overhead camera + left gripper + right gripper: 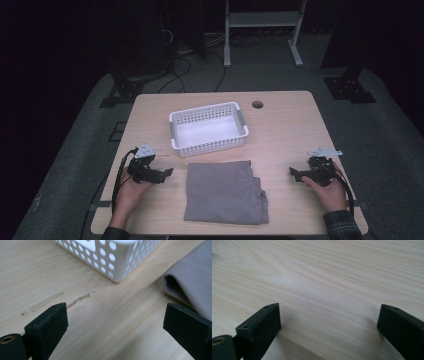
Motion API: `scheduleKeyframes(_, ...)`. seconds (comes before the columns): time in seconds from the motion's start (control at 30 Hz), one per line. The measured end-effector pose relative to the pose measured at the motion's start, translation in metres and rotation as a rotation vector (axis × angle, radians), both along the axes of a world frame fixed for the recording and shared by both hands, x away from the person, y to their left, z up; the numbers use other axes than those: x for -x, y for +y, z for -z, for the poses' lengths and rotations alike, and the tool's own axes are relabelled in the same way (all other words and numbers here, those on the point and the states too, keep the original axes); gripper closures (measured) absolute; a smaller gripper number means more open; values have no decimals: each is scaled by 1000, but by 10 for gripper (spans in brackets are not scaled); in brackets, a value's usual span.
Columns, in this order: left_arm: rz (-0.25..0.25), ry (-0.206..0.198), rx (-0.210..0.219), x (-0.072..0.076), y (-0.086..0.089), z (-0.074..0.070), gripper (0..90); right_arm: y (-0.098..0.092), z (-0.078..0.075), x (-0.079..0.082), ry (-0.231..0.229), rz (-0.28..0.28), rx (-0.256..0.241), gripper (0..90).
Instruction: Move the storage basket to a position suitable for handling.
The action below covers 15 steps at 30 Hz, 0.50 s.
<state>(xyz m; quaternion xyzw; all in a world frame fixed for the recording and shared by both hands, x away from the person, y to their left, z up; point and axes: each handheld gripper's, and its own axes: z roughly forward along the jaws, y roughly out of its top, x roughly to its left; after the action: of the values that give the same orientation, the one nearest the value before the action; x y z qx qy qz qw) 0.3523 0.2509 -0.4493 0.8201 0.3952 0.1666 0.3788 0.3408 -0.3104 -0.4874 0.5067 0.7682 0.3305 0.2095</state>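
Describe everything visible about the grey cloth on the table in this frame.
The grey cloth is a soft, plain fabric folded into a rough rectangle, lying flat on the wooden table just in front of the white perforated basket. Its right edge shows uneven layered folds; the left gripper view shows a rounded fold opening. It lies between the two hand-held grippers, and neither touches it.

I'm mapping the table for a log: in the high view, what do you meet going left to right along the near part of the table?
Left gripper → folded grey cloth → right gripper. The white basket sits farther back, above the cloth, so it is left out of the row.
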Motion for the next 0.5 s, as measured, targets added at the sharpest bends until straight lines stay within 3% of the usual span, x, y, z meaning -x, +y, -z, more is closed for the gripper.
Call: scheduleKeyframes(0.5,-29,-9,21,-25,-9,-31,102,0,0,0,2,1,-1,42)
